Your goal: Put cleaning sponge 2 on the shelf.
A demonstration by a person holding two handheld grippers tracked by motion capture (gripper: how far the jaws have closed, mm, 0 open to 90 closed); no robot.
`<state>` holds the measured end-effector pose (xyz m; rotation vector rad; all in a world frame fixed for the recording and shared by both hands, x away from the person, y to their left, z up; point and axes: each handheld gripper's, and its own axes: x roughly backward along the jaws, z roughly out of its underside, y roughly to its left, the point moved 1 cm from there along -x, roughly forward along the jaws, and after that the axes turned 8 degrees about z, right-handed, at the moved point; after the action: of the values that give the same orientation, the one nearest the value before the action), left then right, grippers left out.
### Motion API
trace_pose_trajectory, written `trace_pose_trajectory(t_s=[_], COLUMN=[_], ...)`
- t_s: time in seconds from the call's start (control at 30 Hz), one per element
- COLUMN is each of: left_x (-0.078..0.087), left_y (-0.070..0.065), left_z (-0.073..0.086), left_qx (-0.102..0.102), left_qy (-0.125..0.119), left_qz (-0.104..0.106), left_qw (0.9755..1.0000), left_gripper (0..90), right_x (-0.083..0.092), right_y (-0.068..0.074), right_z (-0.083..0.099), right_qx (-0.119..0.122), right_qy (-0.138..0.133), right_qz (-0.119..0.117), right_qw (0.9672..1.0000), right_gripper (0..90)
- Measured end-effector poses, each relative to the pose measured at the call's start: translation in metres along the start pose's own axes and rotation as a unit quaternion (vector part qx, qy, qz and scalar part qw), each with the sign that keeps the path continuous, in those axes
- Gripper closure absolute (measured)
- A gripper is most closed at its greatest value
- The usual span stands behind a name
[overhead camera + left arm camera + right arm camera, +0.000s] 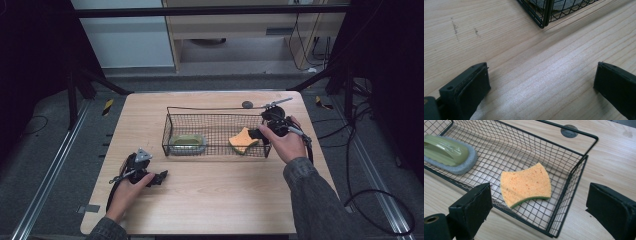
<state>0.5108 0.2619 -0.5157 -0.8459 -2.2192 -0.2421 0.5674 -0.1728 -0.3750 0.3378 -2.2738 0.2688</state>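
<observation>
Sponge [525,184] lies free in our basket [584,163]; right gripper [539,205] gapes empty above its rim, left gripper [541,85] open over bare table [544,75].

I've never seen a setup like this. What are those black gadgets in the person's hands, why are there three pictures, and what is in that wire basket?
A person sits at a wooden table and holds a hand-operated gripper in each hand; there is no robot arm. The high view looks down from above the person's side. The other two pictures come from small cameras riding on the grippers, each looking out between its own two black jaws.

The left gripper rests near the table's front left, open, with nothing but bare wood between its jaws. The right gripper is at the right end of the black wire basket; its jaws stand wide apart and hold nothing.

Inside the basket lie an orange sponge with a green underside and, at the other end, a green-handled scrubber on a grey pad. A small dark disc lies behind the basket.
</observation>
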Motion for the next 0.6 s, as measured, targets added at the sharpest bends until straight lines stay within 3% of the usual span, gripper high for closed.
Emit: trace_pose_trajectory(t_s=[0.37, 0.6], left_x=[0.000, 0.000], left_y=[0.000, 0.001], left_z=[0.000, 0.000], left_qx=[-0.001, -0.001], left_qy=[0.001, 0.001], left_qz=[0.000, 0.001], left_qw=[1.0000, 1.0000], left_gripper=[0.0, 0.0], right_x=[0.011, 0.013], right_y=[-0.023, -0.034], right_z=[0.019, 0.045], right_qx=[-0.007, -0.019], right_qy=[-0.009, -0.015], right_qz=[0.024, 0.042], right_qw=[0.9996, 0.9988], right_gripper=[6.8, 7.4])
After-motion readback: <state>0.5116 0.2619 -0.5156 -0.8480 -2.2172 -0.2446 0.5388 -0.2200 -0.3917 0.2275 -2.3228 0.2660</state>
